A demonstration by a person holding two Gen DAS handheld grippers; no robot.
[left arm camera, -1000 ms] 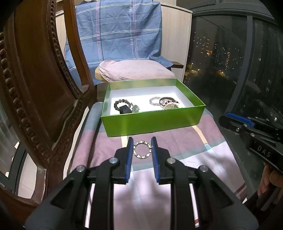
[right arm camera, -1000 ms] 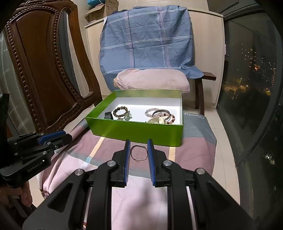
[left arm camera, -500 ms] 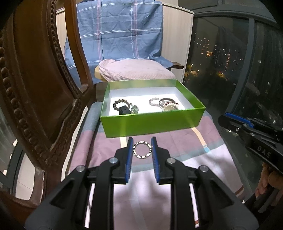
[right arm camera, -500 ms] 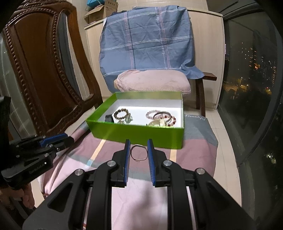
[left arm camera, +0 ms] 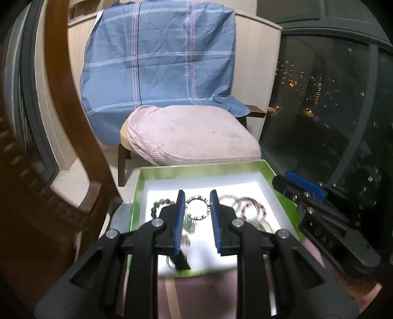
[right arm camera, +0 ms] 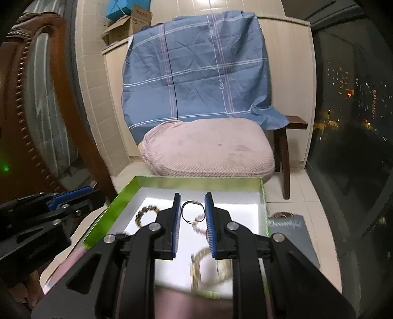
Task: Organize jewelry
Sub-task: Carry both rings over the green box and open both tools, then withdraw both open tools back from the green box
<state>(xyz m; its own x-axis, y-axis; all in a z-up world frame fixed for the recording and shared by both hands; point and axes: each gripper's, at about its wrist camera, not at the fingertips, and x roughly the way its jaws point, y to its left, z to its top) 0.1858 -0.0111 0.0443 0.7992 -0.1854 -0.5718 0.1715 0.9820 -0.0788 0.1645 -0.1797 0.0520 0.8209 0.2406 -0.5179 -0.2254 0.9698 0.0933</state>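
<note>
A blue checked cloth (right arm camera: 196, 71) hangs in the upper middle, over a pink cushion (right arm camera: 208, 152). A carved wooden chair back (right arm camera: 32, 103) fills the left side. Cardboard boxes (right arm camera: 127, 22) stand at the top.

Tiled wall (right arm camera: 95, 81), cushioned chair (right arm camera: 208, 152), dark window (right arm camera: 351, 110).

1. Green box (left arm camera: 267, 169): glossy card walls, matt white floor.
2. Beaded bracelet (left arm camera: 198, 207): shiny black-and-white beads.
3. Thin bangle (right arm camera: 193, 212): smooth metal wire.
4. Far cushion (right arm camera: 208, 149): rough pink knit cloth.
5. Left chair frame (right arm camera: 22, 98): carved polished wood.
</note>
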